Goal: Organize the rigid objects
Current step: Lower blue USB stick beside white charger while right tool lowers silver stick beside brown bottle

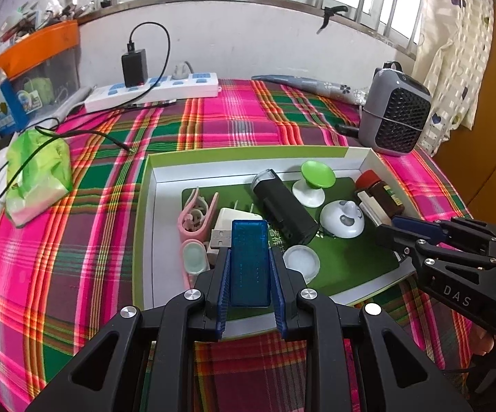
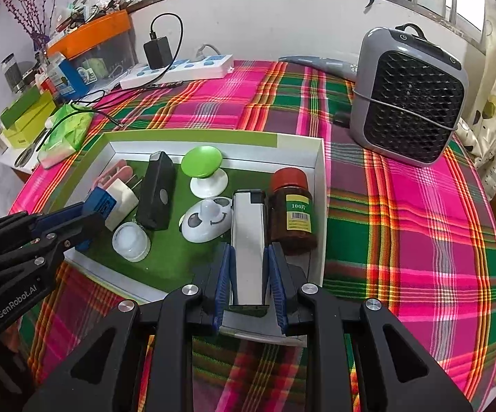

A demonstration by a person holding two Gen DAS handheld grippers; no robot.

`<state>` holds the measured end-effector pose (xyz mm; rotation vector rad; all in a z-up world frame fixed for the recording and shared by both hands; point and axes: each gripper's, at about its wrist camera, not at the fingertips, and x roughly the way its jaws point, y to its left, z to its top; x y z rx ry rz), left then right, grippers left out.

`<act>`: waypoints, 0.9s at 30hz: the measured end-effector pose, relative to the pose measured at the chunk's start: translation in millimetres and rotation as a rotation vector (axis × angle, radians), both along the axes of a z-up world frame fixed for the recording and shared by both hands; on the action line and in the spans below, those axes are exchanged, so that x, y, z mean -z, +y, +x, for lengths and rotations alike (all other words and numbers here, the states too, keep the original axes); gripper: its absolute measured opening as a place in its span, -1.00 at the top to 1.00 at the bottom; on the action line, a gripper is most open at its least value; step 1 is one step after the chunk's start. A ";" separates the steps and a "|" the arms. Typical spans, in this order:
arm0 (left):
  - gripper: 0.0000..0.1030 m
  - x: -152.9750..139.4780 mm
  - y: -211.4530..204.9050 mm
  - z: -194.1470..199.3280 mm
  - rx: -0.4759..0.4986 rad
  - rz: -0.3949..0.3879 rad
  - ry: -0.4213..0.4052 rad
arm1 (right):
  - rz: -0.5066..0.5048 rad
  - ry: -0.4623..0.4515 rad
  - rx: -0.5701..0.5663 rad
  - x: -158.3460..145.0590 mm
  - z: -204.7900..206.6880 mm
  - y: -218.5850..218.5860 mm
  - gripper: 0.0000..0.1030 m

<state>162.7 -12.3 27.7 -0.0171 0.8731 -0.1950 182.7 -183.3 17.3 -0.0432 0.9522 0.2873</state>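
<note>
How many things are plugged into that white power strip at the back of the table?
2. A black charger stands near the middle of the power strip, and a white plug sits further toward its right end. The other sockets look empty.

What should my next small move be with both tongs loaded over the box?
Probably lower the right tongs a little and release the silver block into the gap between the brown bottle and the white dome toy. It hangs right over that slot inside the box, while the left tongs, clamping the blue USB stick, sit above crowded items.
</note>
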 end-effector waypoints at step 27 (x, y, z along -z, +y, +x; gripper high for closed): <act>0.58 8.1 0.3 4.8 -0.005 -0.017 0.031 | 0.002 0.017 -0.004 8.9 2.6 3.9 0.52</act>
